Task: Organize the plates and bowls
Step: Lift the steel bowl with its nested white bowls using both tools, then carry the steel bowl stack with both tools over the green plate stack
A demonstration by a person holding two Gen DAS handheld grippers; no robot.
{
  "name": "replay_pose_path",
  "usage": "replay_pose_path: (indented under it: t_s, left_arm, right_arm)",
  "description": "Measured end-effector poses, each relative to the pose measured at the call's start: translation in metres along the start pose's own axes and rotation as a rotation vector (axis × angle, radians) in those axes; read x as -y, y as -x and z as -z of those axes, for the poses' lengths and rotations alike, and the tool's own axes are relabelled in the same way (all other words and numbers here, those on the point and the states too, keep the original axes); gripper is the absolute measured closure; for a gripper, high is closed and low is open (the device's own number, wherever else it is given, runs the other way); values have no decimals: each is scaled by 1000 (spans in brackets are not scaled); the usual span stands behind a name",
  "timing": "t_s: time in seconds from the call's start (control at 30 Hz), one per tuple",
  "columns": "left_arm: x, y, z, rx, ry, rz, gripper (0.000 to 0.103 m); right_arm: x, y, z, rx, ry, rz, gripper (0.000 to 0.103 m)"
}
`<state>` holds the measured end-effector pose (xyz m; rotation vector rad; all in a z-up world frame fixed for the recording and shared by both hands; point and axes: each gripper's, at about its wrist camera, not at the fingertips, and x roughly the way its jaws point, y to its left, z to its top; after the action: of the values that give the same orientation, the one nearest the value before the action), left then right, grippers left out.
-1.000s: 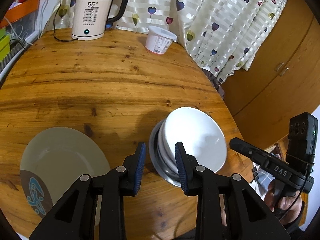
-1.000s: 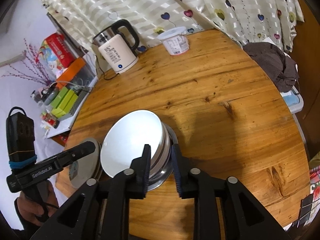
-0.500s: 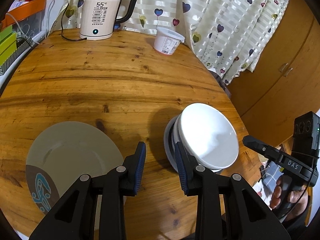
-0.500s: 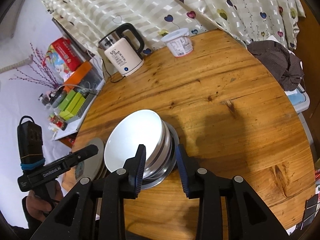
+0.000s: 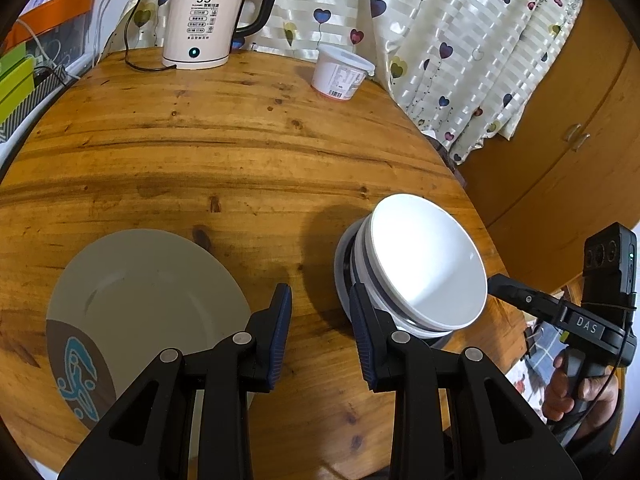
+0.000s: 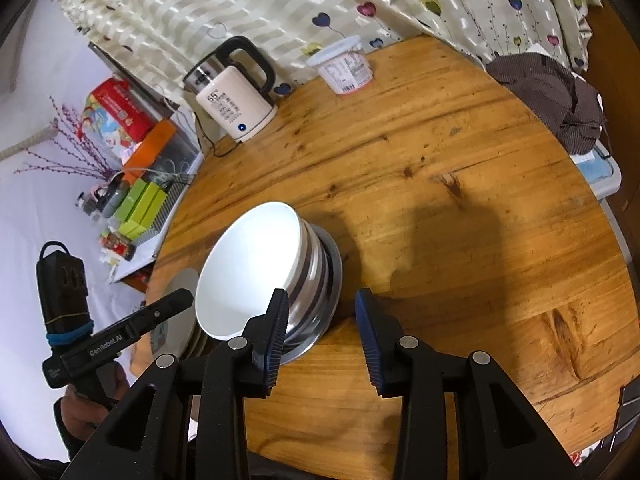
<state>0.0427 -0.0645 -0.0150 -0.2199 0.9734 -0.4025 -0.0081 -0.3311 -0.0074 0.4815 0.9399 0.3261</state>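
A white bowl (image 5: pixel 424 264) sits nested on top of steel bowls (image 6: pixel 316 280), tilted, near the round wooden table's (image 5: pixel 240 152) right edge. A grey plate (image 5: pixel 140 300) with a blue and brown pattern lies to the left of the stack. My left gripper (image 5: pixel 320 320) hangs open over bare wood between plate and stack, with nothing between its fingers. My right gripper (image 6: pixel 322 320) is at the near side of the stack and its jaws are opening. The steel rim shows in the gap, and neither pad presses on it. The white bowl (image 6: pixel 256 272) stands just beyond its left finger.
An electric kettle (image 5: pixel 200 20) and a lidded white tub (image 5: pixel 340 72) stand at the table's far edge by a curtain. Boxes and clutter (image 6: pixel 136 200) sit beyond the left side, dark cloth (image 6: pixel 560 100) beyond the right. A wooden cabinet (image 5: pixel 560 140) is close.
The right gripper's jaws have spread apart and let go of the bowl stack's rim, drawing back a little. The left gripper's jaws stay as they were.
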Motion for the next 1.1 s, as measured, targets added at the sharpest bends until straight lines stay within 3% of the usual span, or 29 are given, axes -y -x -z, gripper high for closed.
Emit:
replay_pose_path:
  t_s: [0.93,1.1]
  left_arm:
    - [-8,-11,4,-49,29,49,72]
    - [-9,-15,3,-66,44,75,72]
  right_arm:
    - [12,-14,3,-63,-73,-44,69]
    - [14,-15,3,-63,-73,-54,76]
